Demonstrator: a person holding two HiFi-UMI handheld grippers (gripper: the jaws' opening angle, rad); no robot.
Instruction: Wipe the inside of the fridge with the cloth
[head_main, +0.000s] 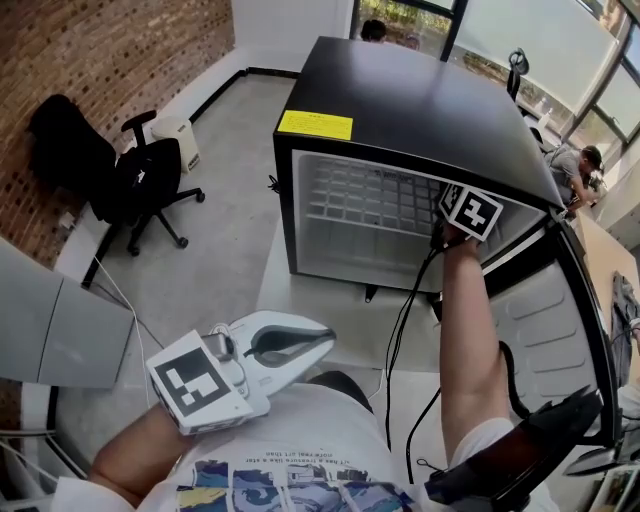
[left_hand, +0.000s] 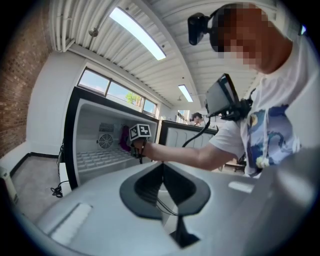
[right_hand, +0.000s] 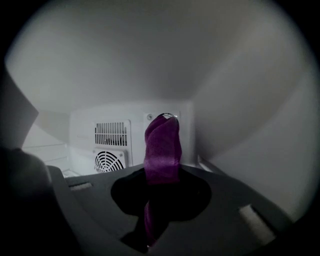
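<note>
Right gripper (right_hand: 161, 200): inside fridge (head_main: 420, 110), jaws clamped on cloth (right_hand: 161, 145).
Cloth: long axis upright, tip toward far back wall (right_hand: 82, 130), right wall just beside; contact unclear.
Left gripper (head_main: 318, 342): jaws together, empty, outside fridge, well apart; right nearer.

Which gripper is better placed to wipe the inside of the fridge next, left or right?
Right. The right gripper is inside the fridge, with its jaws shut on the purple cloth. The left gripper is outside the fridge, shut and empty.
</note>
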